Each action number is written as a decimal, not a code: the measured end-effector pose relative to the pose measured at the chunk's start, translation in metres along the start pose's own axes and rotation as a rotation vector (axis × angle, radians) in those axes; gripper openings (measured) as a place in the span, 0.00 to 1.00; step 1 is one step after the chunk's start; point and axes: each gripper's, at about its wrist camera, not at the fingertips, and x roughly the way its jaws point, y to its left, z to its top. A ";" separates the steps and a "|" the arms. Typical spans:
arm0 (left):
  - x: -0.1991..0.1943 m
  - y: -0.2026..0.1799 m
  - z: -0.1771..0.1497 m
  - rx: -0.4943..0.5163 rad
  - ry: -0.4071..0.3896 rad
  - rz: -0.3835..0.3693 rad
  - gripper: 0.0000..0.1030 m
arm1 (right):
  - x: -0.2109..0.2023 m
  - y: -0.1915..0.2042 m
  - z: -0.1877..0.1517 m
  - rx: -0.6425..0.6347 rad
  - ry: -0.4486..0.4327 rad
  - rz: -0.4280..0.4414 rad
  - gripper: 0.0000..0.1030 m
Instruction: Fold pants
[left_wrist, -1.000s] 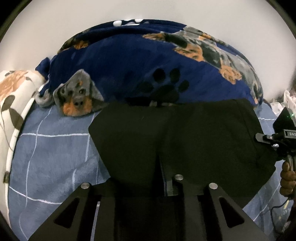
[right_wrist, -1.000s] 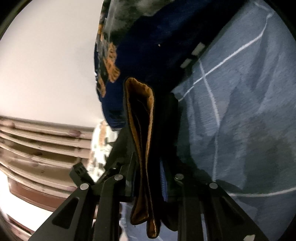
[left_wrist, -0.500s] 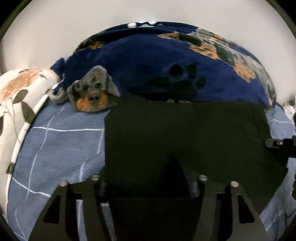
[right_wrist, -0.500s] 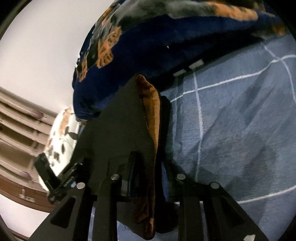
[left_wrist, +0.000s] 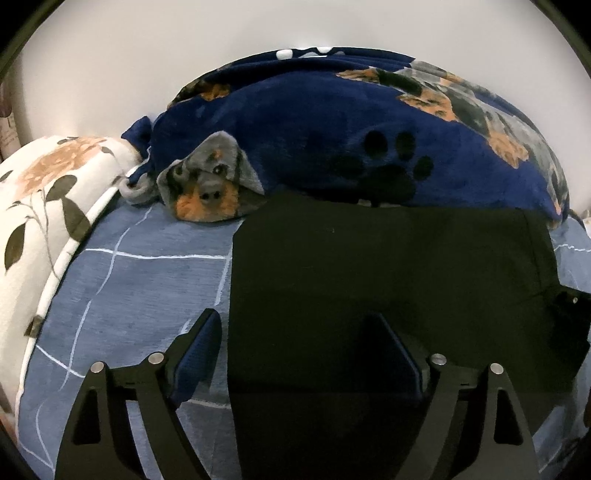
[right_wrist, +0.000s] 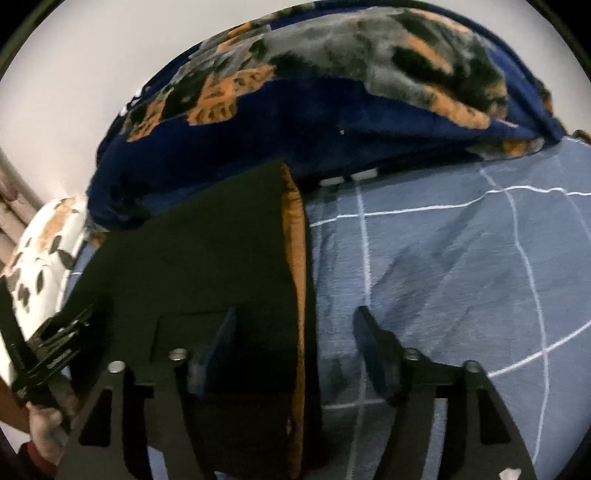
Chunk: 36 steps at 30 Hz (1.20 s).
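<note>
The black pants (left_wrist: 388, 266) lie folded flat on the blue checked bedsheet (left_wrist: 147, 288). My left gripper (left_wrist: 295, 343) hovers over their left edge. Its jaws are opening, and the cloth edge lies between the fingers (left_wrist: 199, 343) with no pad pressing on it. In the right wrist view the pants (right_wrist: 192, 258) show an orange inner edge (right_wrist: 295, 236) along their right side. My right gripper (right_wrist: 295, 343) straddles that edge, its jaws opening and free of the cloth. The right gripper's body (left_wrist: 570, 325) shows at the right edge of the left wrist view.
A navy blanket with dog and paw prints (left_wrist: 351, 129) is piled behind the pants, against a white wall. A floral pillow (left_wrist: 40, 206) lies at the left. A hand (right_wrist: 44, 424) holds the left gripper's handle (right_wrist: 44, 347). Bare sheet (right_wrist: 461, 266) stretches to the right.
Both grippers were shut on the pants' edges and have spread their jaws and let go. The pants have settled flat on the sheet. The right wrist view has rolled and tipped.
</note>
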 end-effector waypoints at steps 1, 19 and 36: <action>-0.001 0.000 0.000 0.003 -0.003 0.005 0.82 | -0.001 0.002 -0.001 0.002 -0.010 -0.005 0.65; -0.109 -0.011 0.000 -0.005 -0.174 0.133 0.86 | -0.094 0.079 -0.052 -0.126 -0.160 0.089 0.72; -0.274 -0.031 -0.006 -0.035 -0.424 0.070 1.00 | -0.195 0.092 -0.093 -0.156 -0.274 0.096 0.80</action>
